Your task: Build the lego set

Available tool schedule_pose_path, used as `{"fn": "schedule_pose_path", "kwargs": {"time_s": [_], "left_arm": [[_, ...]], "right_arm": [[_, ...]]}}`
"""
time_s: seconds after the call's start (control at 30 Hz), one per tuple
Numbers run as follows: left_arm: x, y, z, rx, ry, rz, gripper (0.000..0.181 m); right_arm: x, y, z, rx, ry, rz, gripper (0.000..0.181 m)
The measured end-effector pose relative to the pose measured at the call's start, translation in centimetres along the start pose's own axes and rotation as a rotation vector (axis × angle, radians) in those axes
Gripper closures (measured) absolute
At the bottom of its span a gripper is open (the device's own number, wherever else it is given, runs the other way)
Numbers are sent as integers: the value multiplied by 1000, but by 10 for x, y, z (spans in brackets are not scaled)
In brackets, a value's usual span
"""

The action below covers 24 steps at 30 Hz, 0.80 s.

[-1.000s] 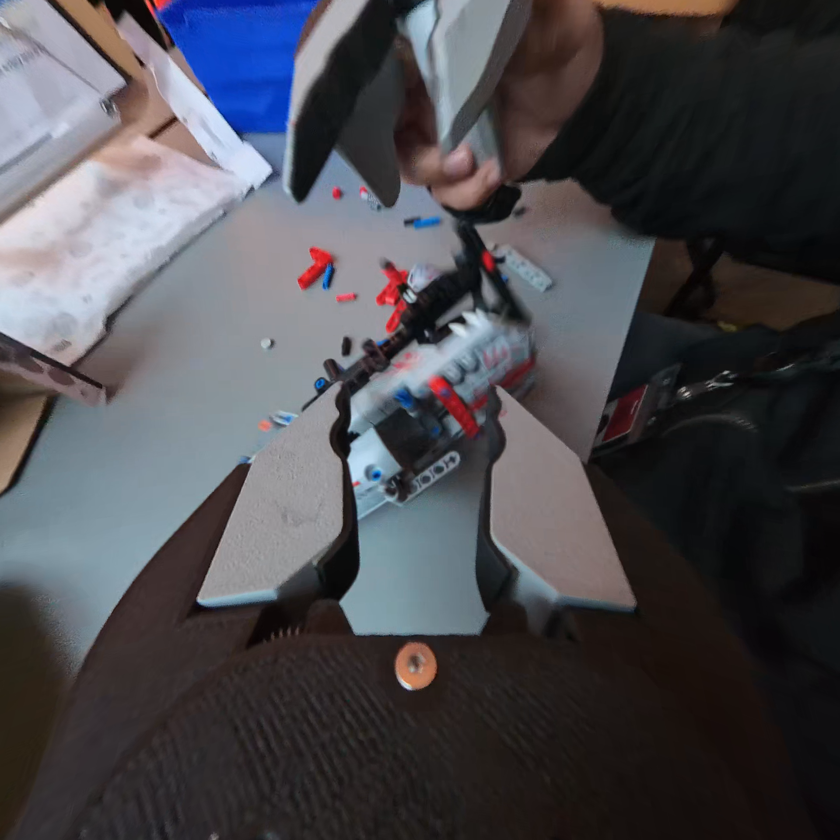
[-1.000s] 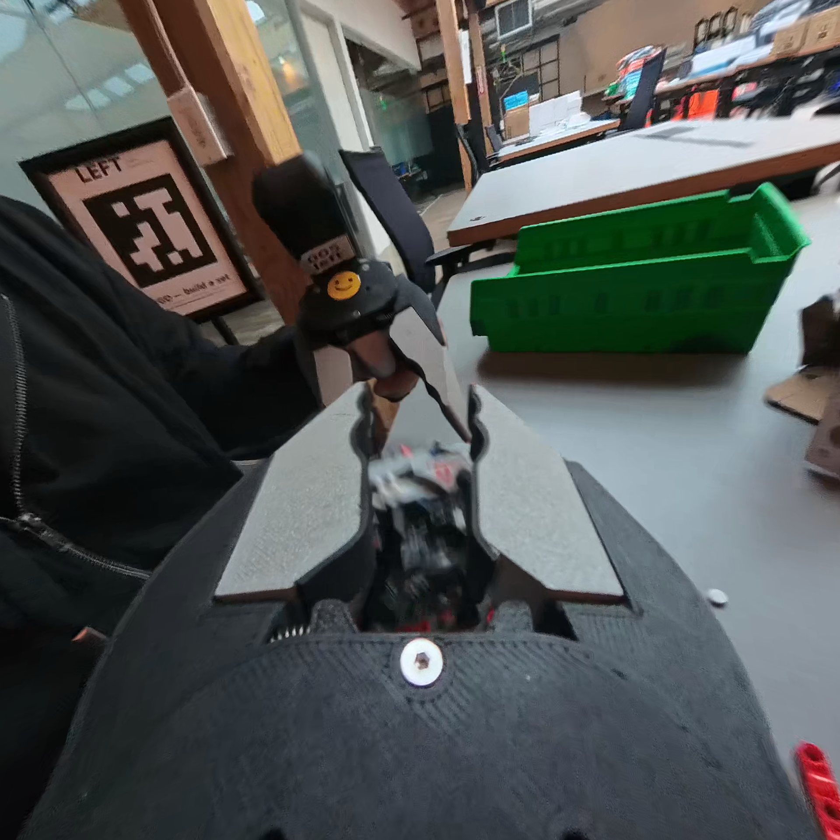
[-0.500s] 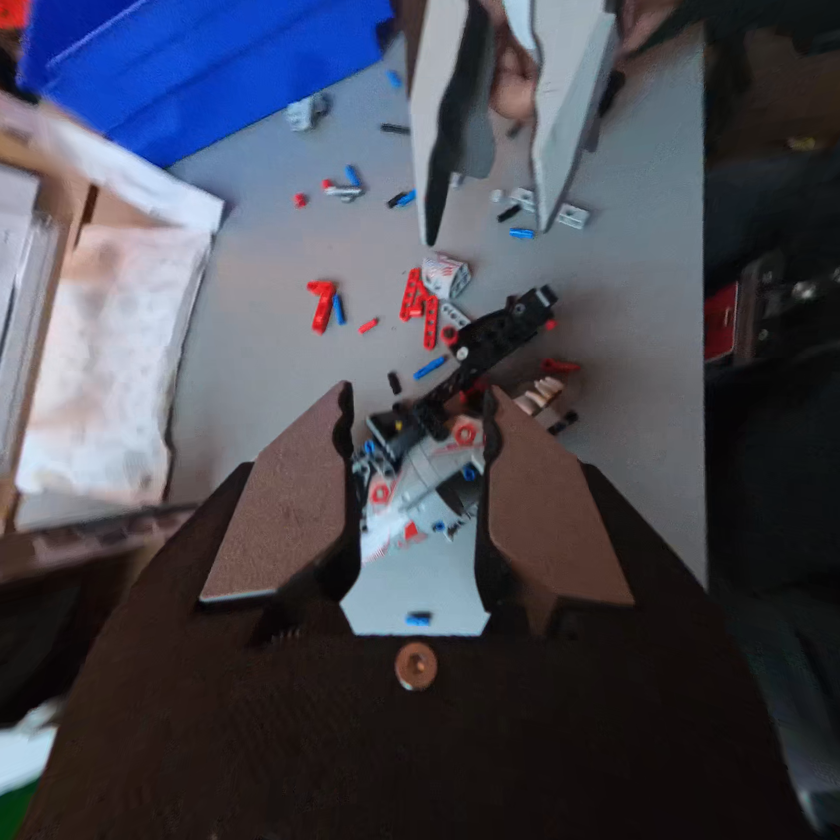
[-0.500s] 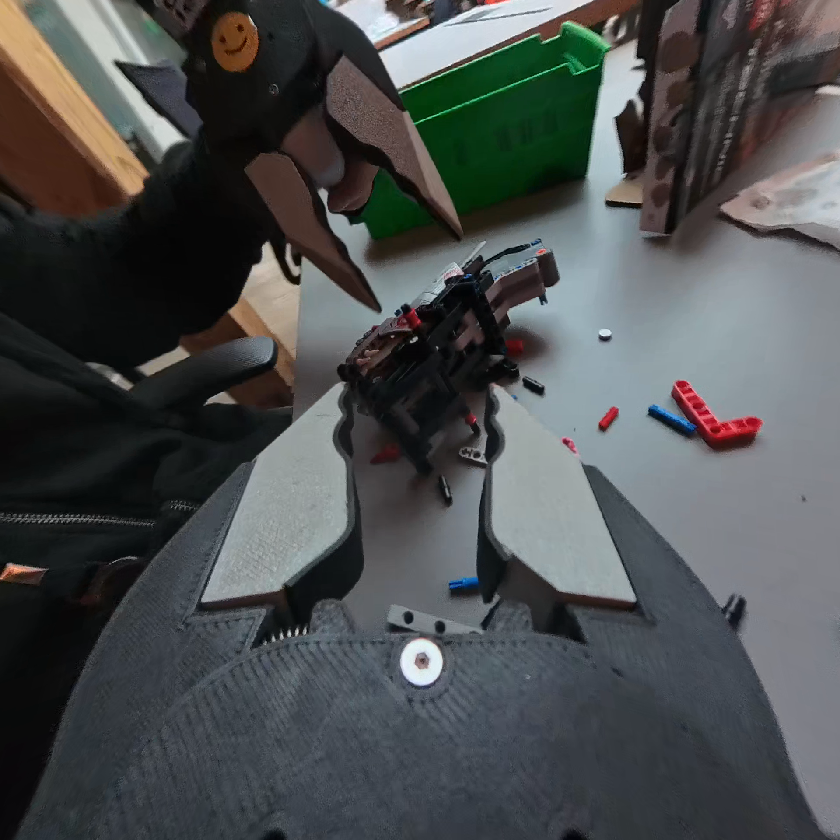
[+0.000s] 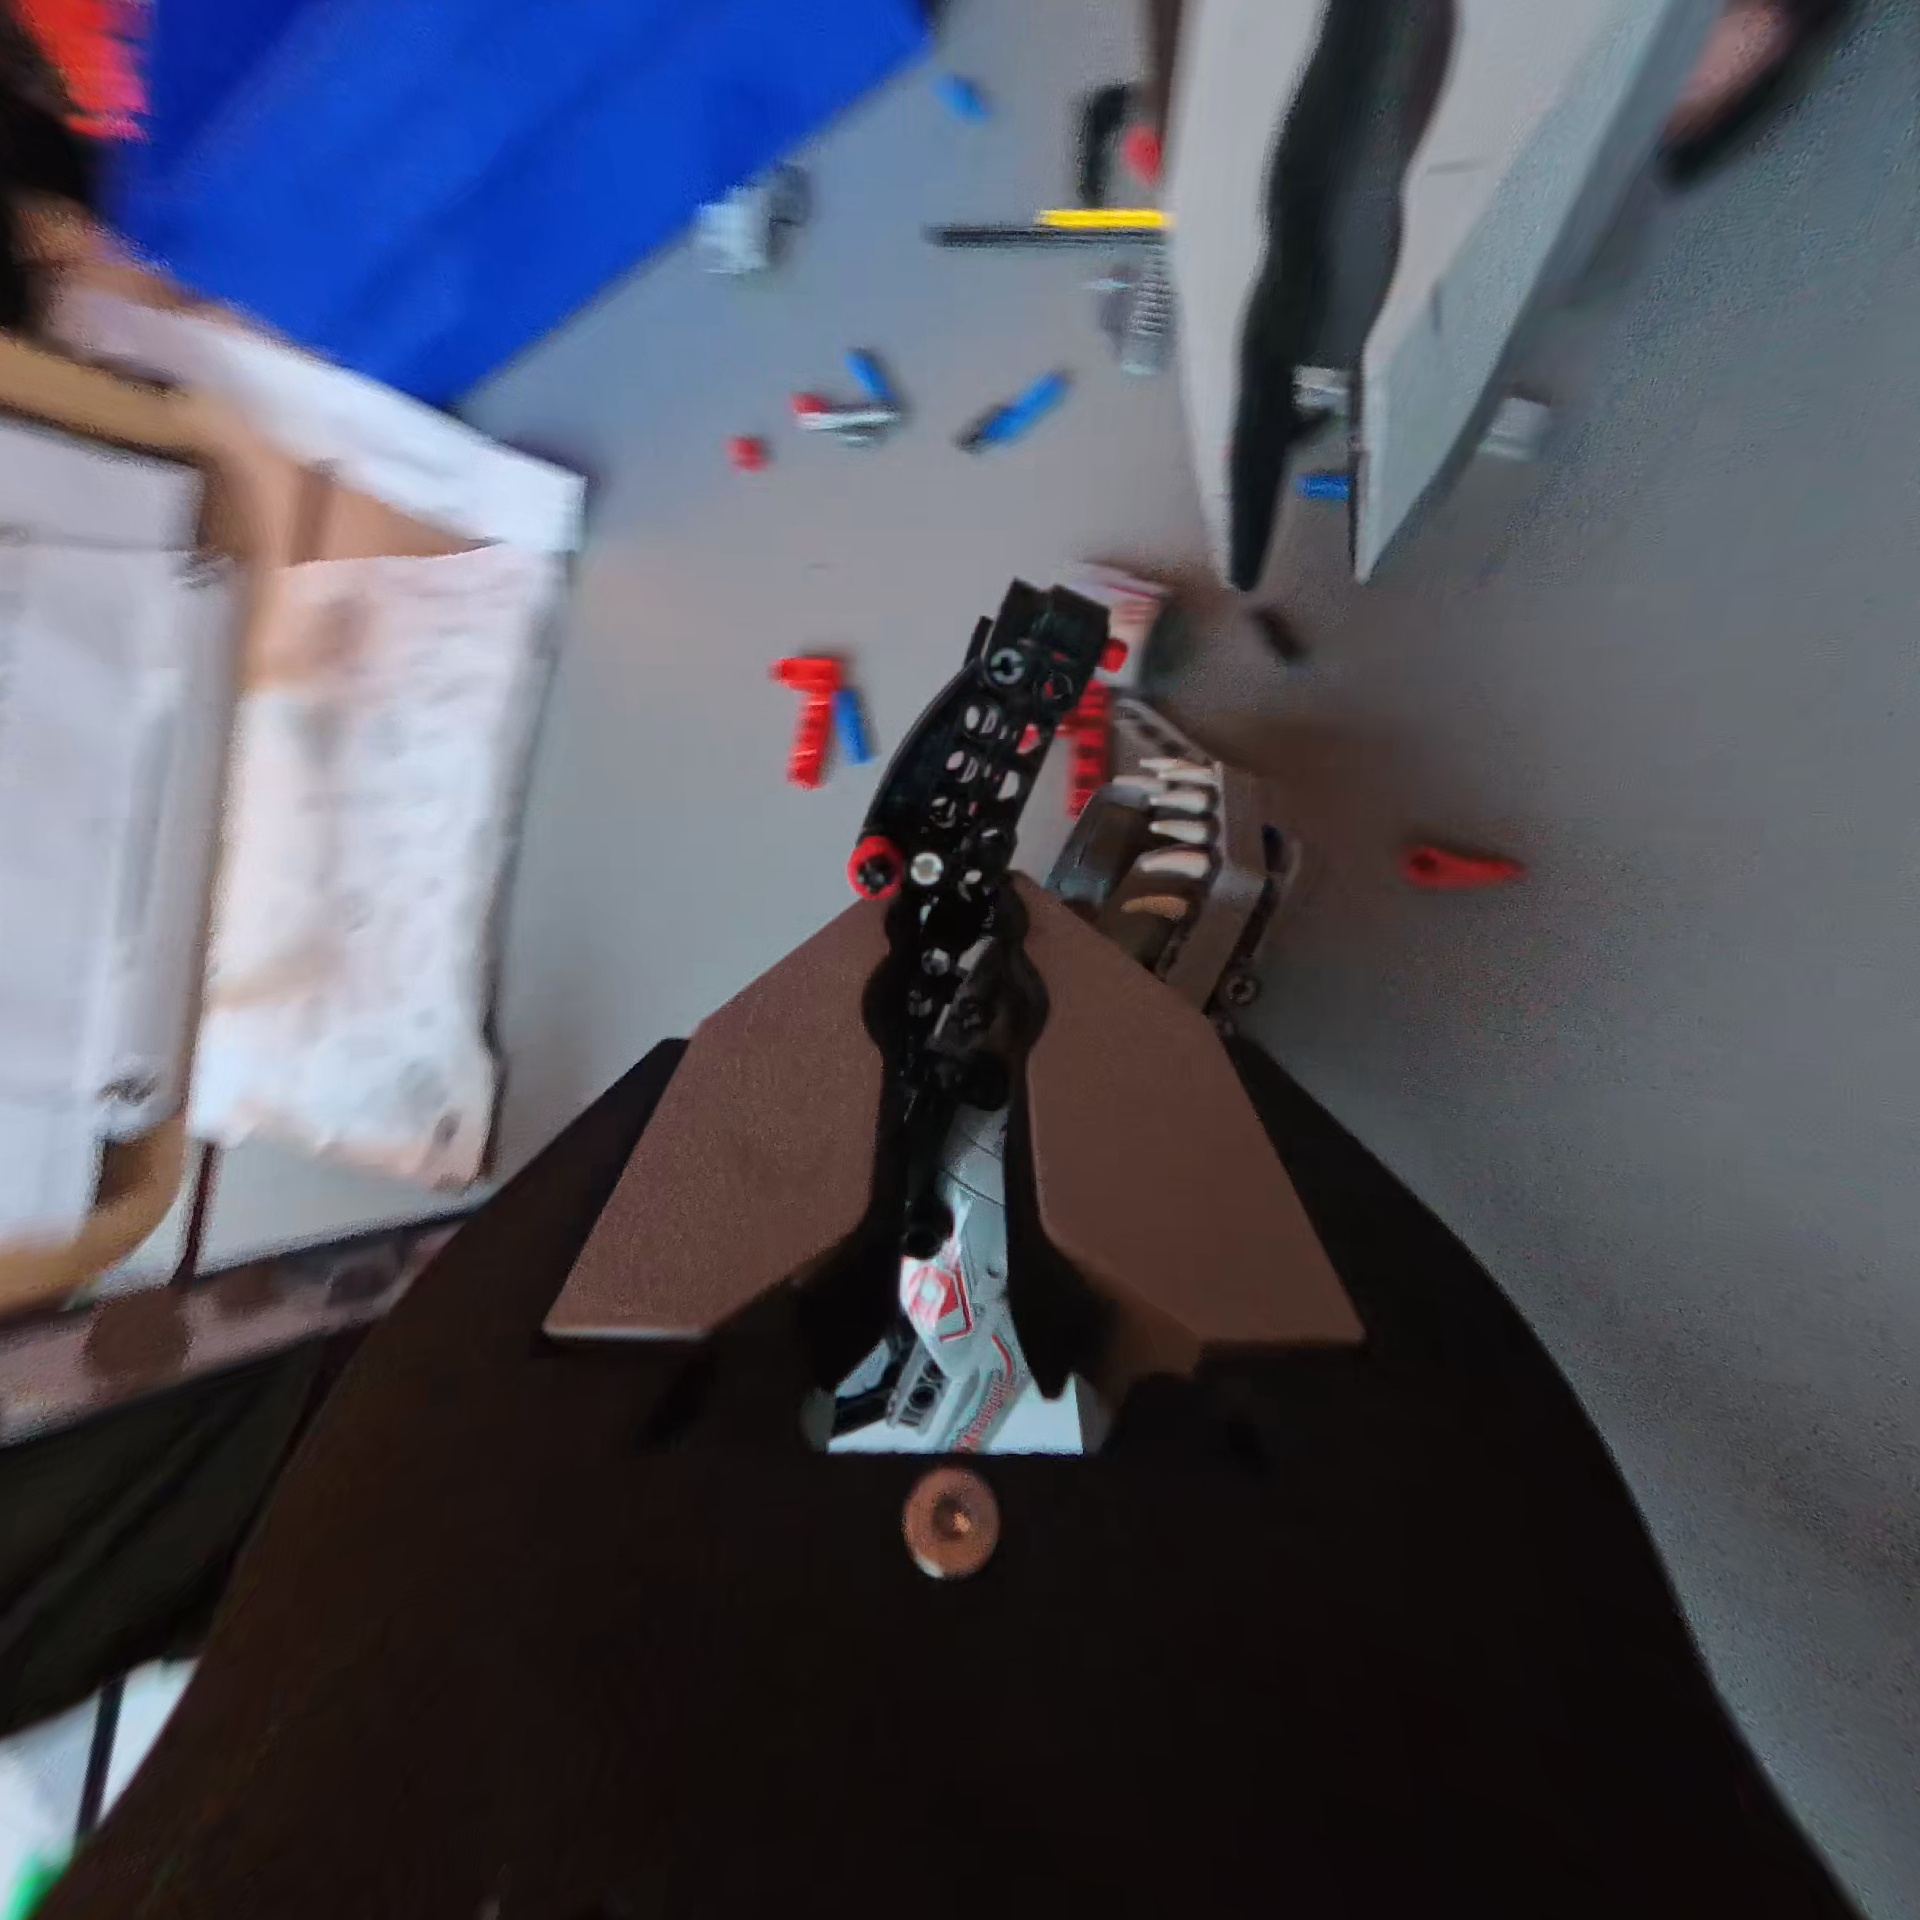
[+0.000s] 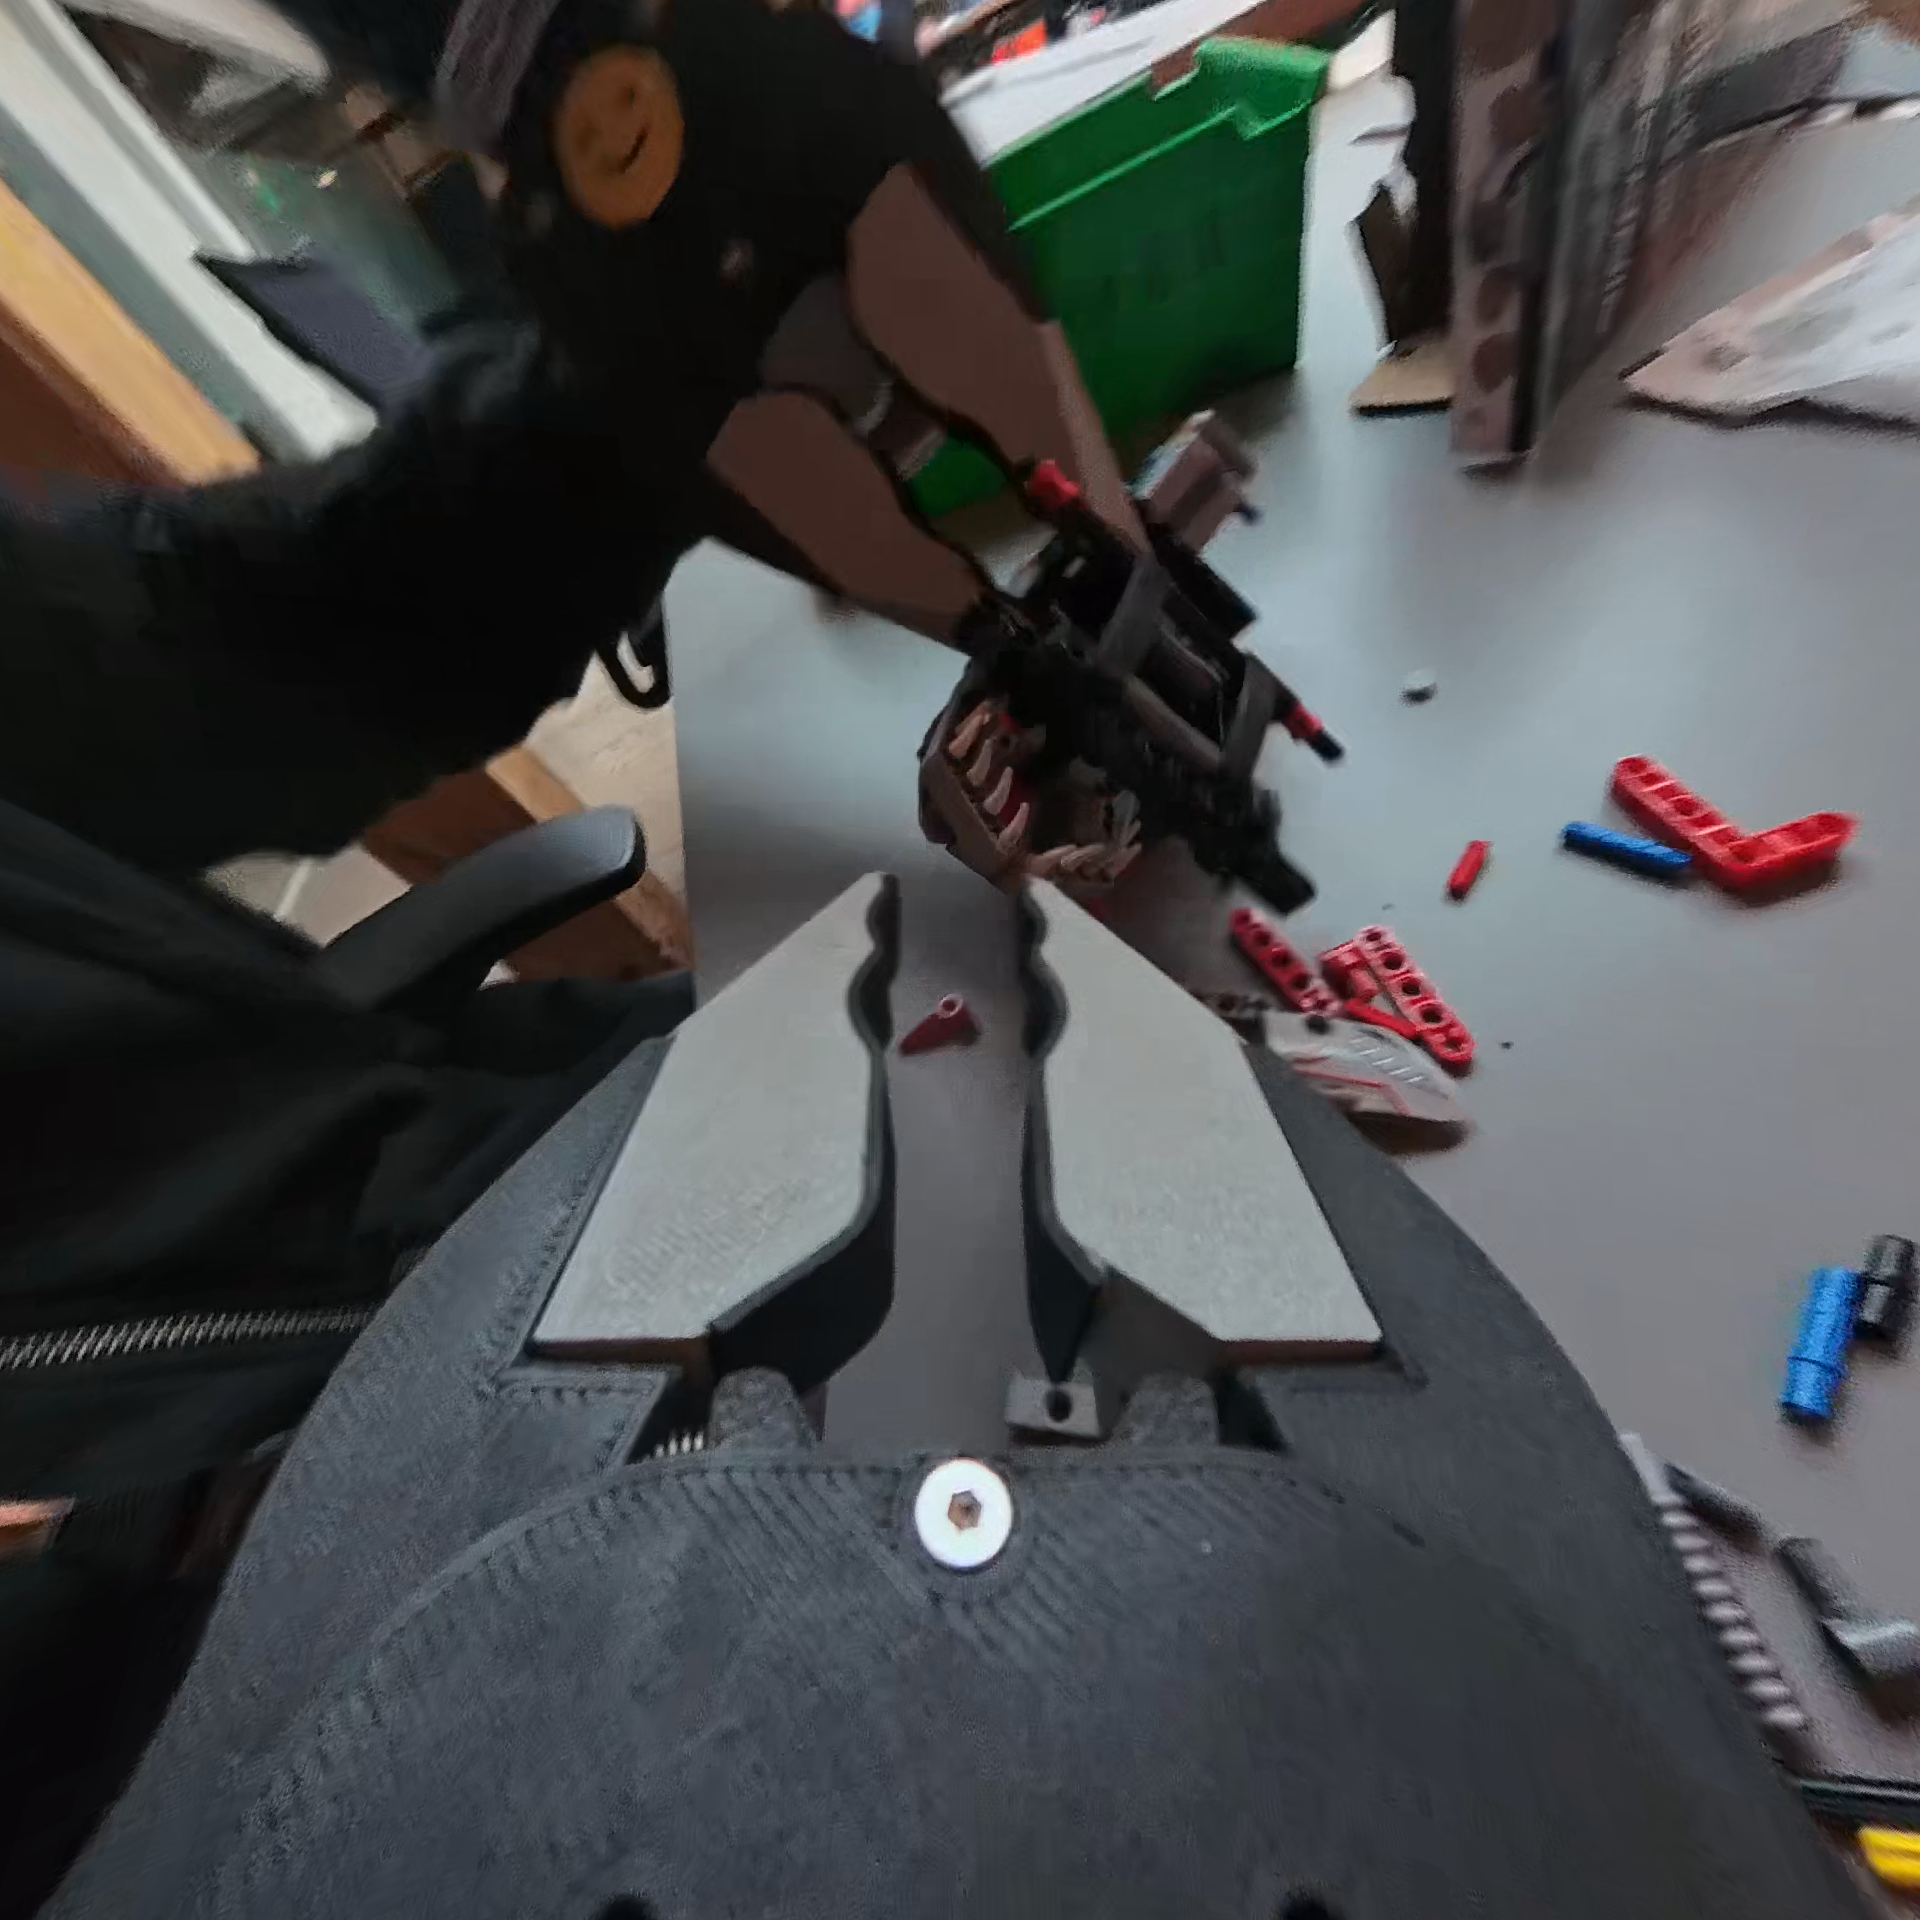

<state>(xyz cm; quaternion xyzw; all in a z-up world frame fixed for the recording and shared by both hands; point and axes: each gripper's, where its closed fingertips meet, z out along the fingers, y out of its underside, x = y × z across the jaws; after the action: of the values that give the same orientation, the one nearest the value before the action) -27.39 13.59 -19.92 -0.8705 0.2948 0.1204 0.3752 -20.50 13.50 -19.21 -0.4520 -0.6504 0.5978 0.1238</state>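
Left gripper (image 5: 961, 935): my brown-padded jaws are clenched on the black studded beam of the lego model (image 5: 971, 790), at centre frame in the left wrist view.
Lego model: a partly built black, grey and white toy with a row of pale teeth; in the right wrist view it sits at upper centre (image 6: 1112, 717), apparently resting on the grey tabletop (image 6: 1558, 582), with my left gripper (image 6: 997, 582) reaching down onto it from the upper left.
Right gripper (image 6: 956, 914): my grey-padded jaws stand released, a clear gap between them, holding nothing, low over the table just short of the model.
Small red pointed piece (image 6: 940, 1027): lies on the table, seen through the gap of my right jaws.
Red angled beam (image 6: 1730, 831): right of frame, touching a blue pin (image 6: 1621, 847).
Red straight beams (image 6: 1361, 982): a loose cluster right of my right fingertips, beside a white printed panel (image 6: 1371, 1081).
Green plastic bin (image 6: 1174, 239): upper centre, behind the model.
Blue plastic bin (image 5: 468, 177): upper left of the left wrist view, blurred.
White crumpled bag (image 5: 353, 862): left of that frame.
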Motion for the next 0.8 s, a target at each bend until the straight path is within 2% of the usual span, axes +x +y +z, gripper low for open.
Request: {"fn": "schedule_pose_path", "kwargs": {"time_s": [0.03,0.1,0.2,0.27,0.43,0.5,0.57,0.67,0.8], "left_arm": [[-7,4,-2,6,-103,-44,169],[-14,14,-3,-10,-265,-101,170],[-20,20,-7,12,-417,-176,171],[-19,20,-7,24,-443,-205,170],[-17,17,-9,35,-498,-193,170],[-18,17,-10,32,-518,-194,170],[-19,18,-10,28,-548,-197,170],[-18,17,-9,38,-550,-205,170],[-17,16,-9,39,-549,-195,170]], "right_arm": [[5,-6,2,21,12,29,167],[9,-16,9,58,-1,98,164],[15,-24,21,96,14,111,163],[24,-22,29,94,62,104,163],[32,-31,39,150,70,127,164],[29,-36,41,186,36,146,173],[26,-41,42,227,10,173,167],[31,-39,41,224,27,180,177],[30,-38,41,217,7,182,178]]}}
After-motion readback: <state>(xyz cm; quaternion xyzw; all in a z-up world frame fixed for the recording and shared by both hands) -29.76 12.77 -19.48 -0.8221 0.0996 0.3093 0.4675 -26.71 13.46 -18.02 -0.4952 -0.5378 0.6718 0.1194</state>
